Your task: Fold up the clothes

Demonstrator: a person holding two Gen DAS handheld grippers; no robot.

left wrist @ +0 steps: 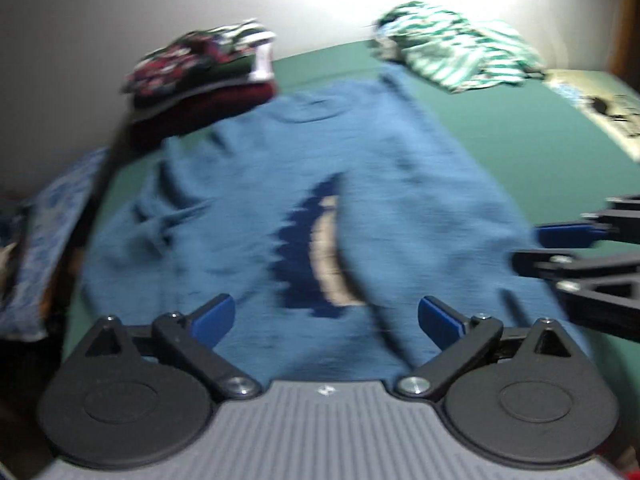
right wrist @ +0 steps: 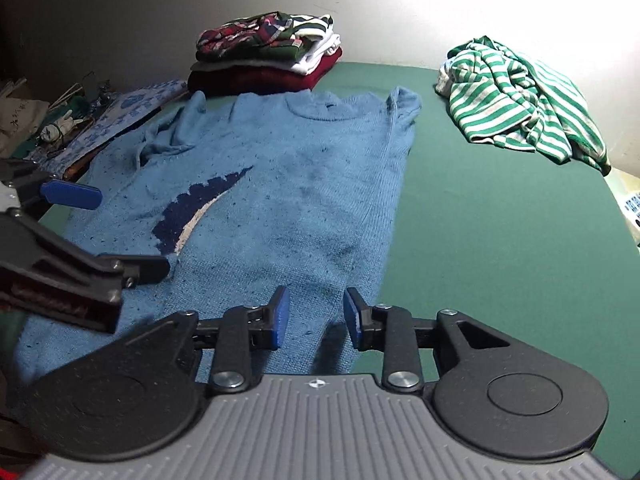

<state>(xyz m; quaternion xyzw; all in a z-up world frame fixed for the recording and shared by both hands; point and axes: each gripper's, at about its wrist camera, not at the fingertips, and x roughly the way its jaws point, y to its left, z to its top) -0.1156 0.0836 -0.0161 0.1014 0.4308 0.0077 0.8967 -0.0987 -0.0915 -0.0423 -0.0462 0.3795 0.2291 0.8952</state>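
Right tongs [right wrist: 314, 316] open, nothing between pads, poised over near hem of blue sweater [right wrist: 280, 184]. Left tongs [left wrist: 326, 320] open wide, also empty, over same hem; left view motion-blurred. Sweater spread flat on green tabletop [right wrist: 500, 220], collar at far end, left sleeve bunched. Beyond collar: folded stack [right wrist: 268, 56], touching or just behind sweater's shoulder. Far right: crumpled green-striped shirt [right wrist: 520, 96], well apart. Left edge: blue patterned cloth [right wrist: 120, 116], clutter.
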